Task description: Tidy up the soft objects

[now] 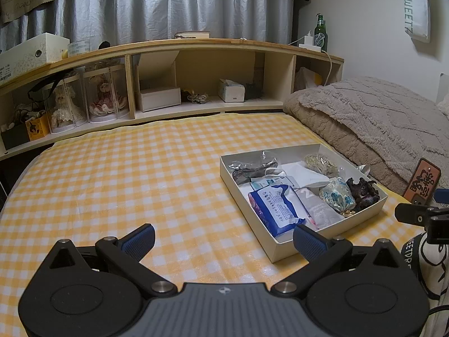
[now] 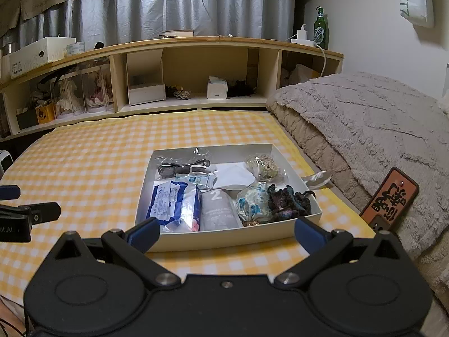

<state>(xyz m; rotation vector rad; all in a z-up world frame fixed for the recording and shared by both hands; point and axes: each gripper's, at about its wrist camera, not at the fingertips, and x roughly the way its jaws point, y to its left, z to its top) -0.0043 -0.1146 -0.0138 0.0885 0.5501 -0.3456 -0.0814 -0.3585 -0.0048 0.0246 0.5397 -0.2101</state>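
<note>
A shallow white box (image 2: 233,237) (image 1: 227,168) lies on the yellow checked bed sheet. It holds a blue-and-white tissue pack (image 2: 175,203) (image 1: 276,210), a grey pouch marked 2 (image 2: 217,209), a blue floral pouch (image 2: 252,203) (image 1: 336,195), a dark crocheted piece (image 2: 289,200) (image 1: 362,191), a white mask (image 2: 235,174), a bagged black cable (image 2: 179,167) and a bag of beige string (image 2: 262,164). My right gripper (image 2: 227,231) is open and empty just in front of the box. My left gripper (image 1: 224,238) is open and empty, left of the box's near corner.
A fluffy grey-brown blanket (image 2: 364,118) is heaped to the right of the box, with an orange tag (image 2: 390,196) leaning on it. A wooden headboard shelf (image 2: 196,42) with boxes, dolls and a green bottle (image 2: 320,28) runs along the back. Checked sheet (image 1: 112,174) stretches left.
</note>
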